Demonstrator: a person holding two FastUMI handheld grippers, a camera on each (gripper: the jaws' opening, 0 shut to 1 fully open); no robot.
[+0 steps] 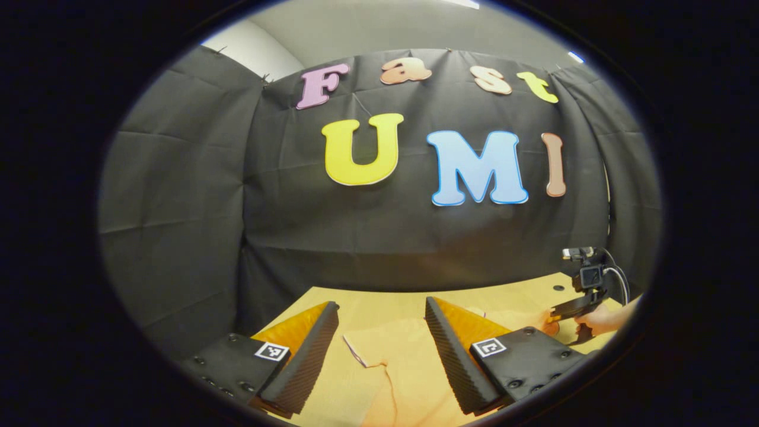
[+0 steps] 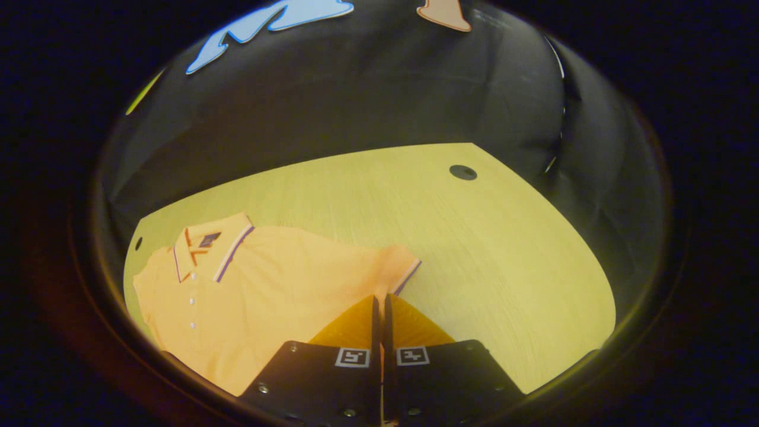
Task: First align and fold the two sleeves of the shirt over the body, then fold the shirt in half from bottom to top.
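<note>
Right gripper [image 2: 379, 302] pinched narrow on the shirt [image 2: 267, 290] at its near sleeve [image 2: 398, 268]; body stretches away leftward, collar [image 2: 204, 249] far left. Left gripper [image 1: 382, 338] gapes wide above the other sleeve edge [image 1: 362, 356]. Right likely folds first.

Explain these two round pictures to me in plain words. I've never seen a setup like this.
There is no robot. A person holds a two-finger grasping tool in each hand, and each tool carries a wide-angle camera looking forward along its own fingers.

In the left gripper view, the left tool stands open above the wooden table, with a sleeve edge of the shirt between its fingers, not gripped. Far right you see the person's hand holding the other tool.

In the right gripper view, the right tool has its fingers closed together at the orange polo shirt's sleeve. Whether it truly pinches the cloth cannot be told. The shirt lies flat, unfolded.
</note>
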